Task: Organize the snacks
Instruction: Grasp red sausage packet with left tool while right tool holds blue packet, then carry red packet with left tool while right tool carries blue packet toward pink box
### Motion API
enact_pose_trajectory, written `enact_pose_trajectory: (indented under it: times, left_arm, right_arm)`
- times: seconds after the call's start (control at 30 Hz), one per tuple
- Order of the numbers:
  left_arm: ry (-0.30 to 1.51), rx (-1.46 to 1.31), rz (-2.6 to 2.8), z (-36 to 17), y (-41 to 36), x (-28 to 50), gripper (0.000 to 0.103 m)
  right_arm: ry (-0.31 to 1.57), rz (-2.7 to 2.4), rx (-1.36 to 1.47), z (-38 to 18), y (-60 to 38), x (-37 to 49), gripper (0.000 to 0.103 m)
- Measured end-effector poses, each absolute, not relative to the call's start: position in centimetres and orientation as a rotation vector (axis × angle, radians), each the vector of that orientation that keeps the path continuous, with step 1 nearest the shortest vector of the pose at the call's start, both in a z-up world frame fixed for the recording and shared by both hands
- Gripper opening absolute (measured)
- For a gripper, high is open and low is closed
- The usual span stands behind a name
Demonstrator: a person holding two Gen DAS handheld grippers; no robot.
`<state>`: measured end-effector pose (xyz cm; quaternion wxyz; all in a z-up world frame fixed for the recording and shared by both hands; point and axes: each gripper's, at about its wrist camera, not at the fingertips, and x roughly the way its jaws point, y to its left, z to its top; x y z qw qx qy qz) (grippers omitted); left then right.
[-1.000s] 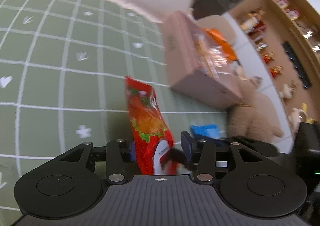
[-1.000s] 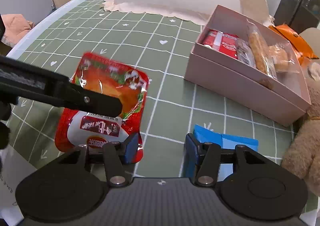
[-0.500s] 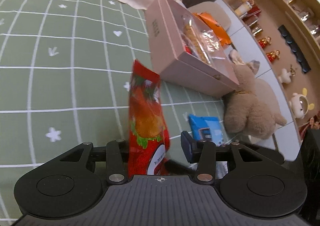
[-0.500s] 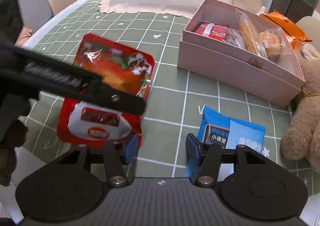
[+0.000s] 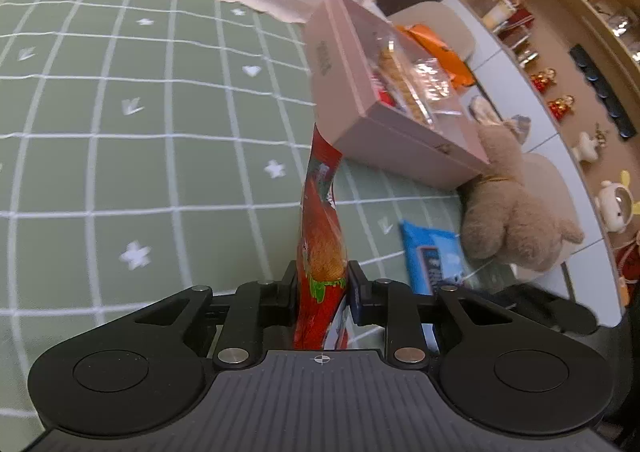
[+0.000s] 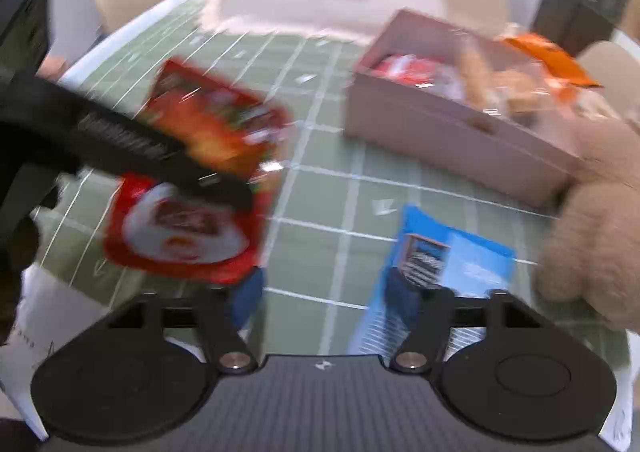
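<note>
Two tongs show here. The left tongs [image 5: 322,284] are clamped on a red snack packet [image 5: 322,236], which stands edge-on at the lower centre of the left wrist view, lifted above the green checked tabletop [image 5: 120,156]. Seen from the right wrist, the same red snack packet [image 6: 196,180] hangs at the left of the frame, gripped by the dark left tongs [image 6: 224,184]. The right tongs [image 6: 322,292] are spread wide with nothing between them. A blue packet [image 6: 452,260] lies flat on the tabletop at the lower right of that frame, just in front of the right finger. A pink box [image 5: 384,100] holding several snacks sits in the upper right of the left view, beside a tan plush toy [image 5: 516,208].
</note>
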<state>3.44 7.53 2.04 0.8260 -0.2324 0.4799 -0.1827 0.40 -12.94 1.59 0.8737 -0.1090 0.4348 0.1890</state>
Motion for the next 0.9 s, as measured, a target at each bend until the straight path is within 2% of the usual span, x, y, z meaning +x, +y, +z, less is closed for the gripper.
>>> enact_pose_trajectory:
  times: [0.23,0.33,0.47,0.6,0.67,0.7,0.77,0.9]
  left_arm:
    - [1.039,-0.432,-0.373,3.2,8.6,1.3,0.027]
    - [1.047,-0.436,-0.365,3.3,9.2,0.7,0.027]
    - [1.048,-0.454,-0.345,3.2,10.1,-0.1,0.027]
    - [1.059,-0.481,-0.318,2.9,10.9,-1.0,0.027]
    - [1.067,-0.497,-0.315,2.9,11.2,-1.5,0.027]
    - [1.068,-0.502,-0.318,3.0,11.4,-1.7,0.027]
    - [1.058,-0.495,-0.338,3.8,11.4,-2.0,0.027]
    - [1.008,-0.52,-0.42,6.8,11.4,-1.3,0.027]
  right_arm:
    - [0.944,0.179,-0.044,0.6,-18.4,1.4,0.078]
    - [0.977,0.155,0.065,-0.3,-19.5,1.9,0.087]
    - [0.953,0.223,0.022,-0.5,-17.1,1.8,0.087]
    - [0.918,0.25,-0.078,-0.9,-14.1,2.3,0.093]
    - [0.91,0.256,-0.102,-0.9,-13.2,2.5,0.093]
    - [0.916,0.279,-0.123,-0.8,-12.8,2.5,0.086]
    - [0.929,0.325,-0.176,-0.1,-12.4,2.3,0.082]
    - [0.918,0.377,-0.184,2.7,-13.5,0.8,0.081]
